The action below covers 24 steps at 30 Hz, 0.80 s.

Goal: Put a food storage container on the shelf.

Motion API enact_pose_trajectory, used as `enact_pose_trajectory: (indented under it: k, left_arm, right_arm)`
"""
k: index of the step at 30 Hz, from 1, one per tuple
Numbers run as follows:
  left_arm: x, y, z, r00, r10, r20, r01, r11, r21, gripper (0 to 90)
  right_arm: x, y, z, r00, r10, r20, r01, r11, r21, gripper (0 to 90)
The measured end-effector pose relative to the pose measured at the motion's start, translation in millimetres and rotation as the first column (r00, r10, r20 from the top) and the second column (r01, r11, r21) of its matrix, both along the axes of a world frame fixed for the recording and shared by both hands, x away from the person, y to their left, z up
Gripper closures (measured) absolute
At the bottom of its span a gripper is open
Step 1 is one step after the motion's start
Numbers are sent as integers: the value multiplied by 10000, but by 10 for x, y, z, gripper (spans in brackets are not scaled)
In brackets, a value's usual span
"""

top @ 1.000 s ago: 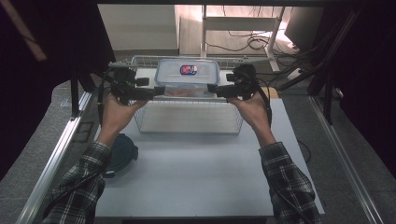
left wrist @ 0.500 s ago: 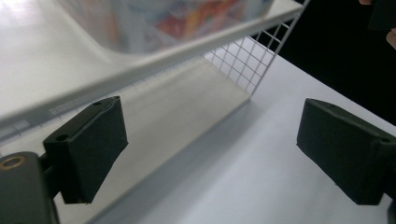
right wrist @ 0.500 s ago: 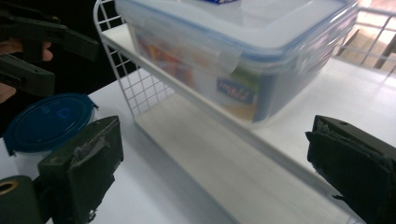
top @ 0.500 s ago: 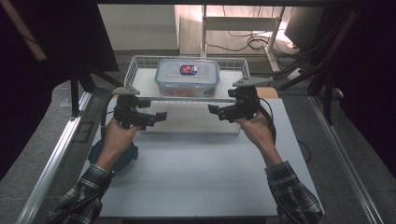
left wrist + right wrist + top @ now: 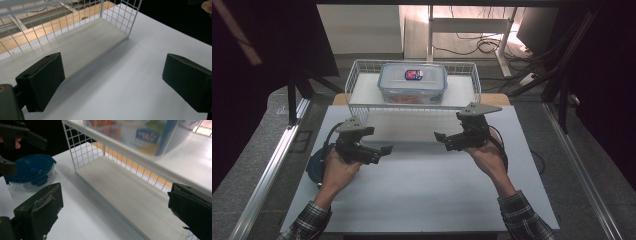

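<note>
A clear rectangular food container (image 5: 412, 82) with a label on its lid sits on the top level of a white wire rack (image 5: 412, 106). Its underside looms at the top of the right gripper view (image 5: 140, 135). My left gripper (image 5: 382, 151) hovers over the white table (image 5: 422, 200) in front of the rack, apart from the container. My right gripper (image 5: 439, 137) is level with it, further right. Both sets of jaws have just been opening and stand open with nothing between them (image 5: 115, 80) (image 5: 115, 210). The rack's pale lower shelf (image 5: 75, 42) (image 5: 130, 195) is bare.
A round container with a blue lid (image 5: 30, 172) stands on the table left of the rack, partly behind the left hand (image 5: 314, 167). The left gripper (image 5: 15, 150) shows at the upper left of the right gripper view. A metal rail (image 5: 267, 170) runs along the table's left side.
Both grippers have drawn away from the two ends of the rectangular container, coming down and toward the person. Their jaws have spread wider. The container stays on the rack's top level.
</note>
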<state>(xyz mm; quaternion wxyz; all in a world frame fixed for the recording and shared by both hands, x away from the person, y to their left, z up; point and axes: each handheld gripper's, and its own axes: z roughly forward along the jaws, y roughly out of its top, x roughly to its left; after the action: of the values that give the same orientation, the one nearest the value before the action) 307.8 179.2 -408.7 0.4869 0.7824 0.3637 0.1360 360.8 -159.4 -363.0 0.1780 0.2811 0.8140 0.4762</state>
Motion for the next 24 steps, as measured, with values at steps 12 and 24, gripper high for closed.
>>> enact_pose_trajectory:
  k: [12, 24]
  left_arm:
    - [-279, -41, -310, 9999, -64, -153, 66, 9998, 173, 32]
    - [-421, -150, -505, 9985, -503, -237, 510, 9982, 314, 31]
  right_arm:
    - [-249, -119, -291, 9998, 50, -176, -46, 9998, 204, 0]
    - [-367, -257, -487, 9995, -111, -299, 107, 9998, -149, 0]
